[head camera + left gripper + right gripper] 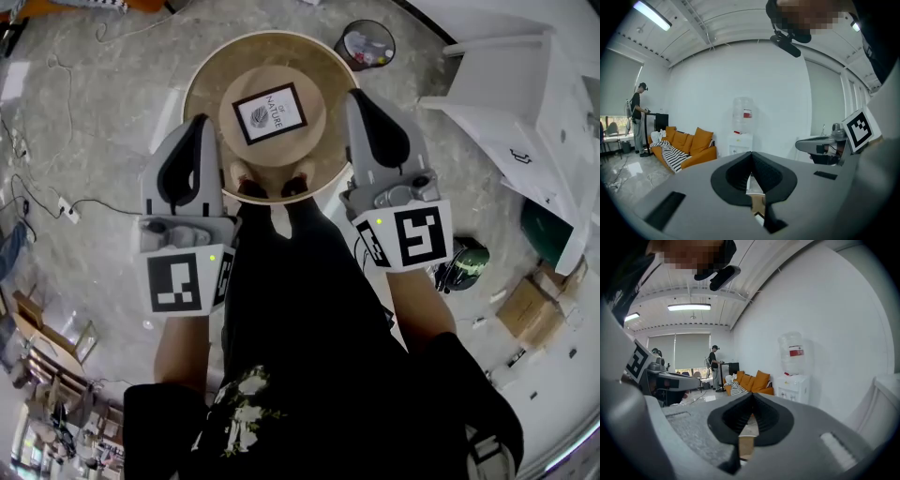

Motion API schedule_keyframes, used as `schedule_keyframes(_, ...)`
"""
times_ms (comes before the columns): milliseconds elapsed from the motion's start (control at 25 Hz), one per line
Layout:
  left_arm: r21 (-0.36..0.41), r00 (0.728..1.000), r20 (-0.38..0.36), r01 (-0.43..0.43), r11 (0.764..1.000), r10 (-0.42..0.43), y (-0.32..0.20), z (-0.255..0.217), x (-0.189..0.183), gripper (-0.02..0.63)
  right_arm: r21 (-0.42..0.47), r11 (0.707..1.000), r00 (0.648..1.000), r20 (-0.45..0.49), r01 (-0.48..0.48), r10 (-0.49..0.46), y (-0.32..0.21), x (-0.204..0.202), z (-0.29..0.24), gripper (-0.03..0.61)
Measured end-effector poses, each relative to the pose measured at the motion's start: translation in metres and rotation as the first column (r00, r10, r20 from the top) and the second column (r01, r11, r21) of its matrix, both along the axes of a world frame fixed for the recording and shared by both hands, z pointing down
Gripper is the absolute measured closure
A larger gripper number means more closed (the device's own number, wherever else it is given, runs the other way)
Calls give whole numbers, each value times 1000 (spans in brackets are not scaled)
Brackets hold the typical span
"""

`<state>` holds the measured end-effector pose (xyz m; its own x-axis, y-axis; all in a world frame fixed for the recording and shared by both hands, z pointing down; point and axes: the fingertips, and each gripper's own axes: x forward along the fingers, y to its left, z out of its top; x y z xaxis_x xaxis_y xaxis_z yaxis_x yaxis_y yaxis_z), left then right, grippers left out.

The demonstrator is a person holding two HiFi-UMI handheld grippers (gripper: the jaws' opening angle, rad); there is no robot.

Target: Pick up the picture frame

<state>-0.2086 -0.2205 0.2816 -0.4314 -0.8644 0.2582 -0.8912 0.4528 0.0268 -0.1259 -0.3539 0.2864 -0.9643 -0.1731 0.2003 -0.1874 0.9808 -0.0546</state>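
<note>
Seen from above, the left gripper [199, 127], jaws pressed together on nothing, flanks the round table [208, 75]. The picture frame [271, 113] sits at its centre. The right gripper [364, 101], equally closed, flanks the right. Only the gripper views show the far sofa [686, 146] and water dispenser [742, 124].

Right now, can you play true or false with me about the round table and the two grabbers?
1. The picture frame lies on the round table. True.
2. The left gripper holds the picture frame. False: its jaws are shut on nothing, and the frame lies free on the table.
3. The right gripper has its jaws wide open. False: they are closed together.
4. An orange sofa stands in the room. True.
</note>
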Motion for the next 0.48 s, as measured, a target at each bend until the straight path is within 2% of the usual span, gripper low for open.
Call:
schedule_keyframes(320,-40,999,-38,20,999,-22,6,53,-4,601,-5,1000,996,-83,-13,13,0,6,57,583)
schedule_keyframes(480,-62,999,-42,27,998,-30,8,77,-5,601,2,1000,995,-96,-19,19,-1,9,78,581)
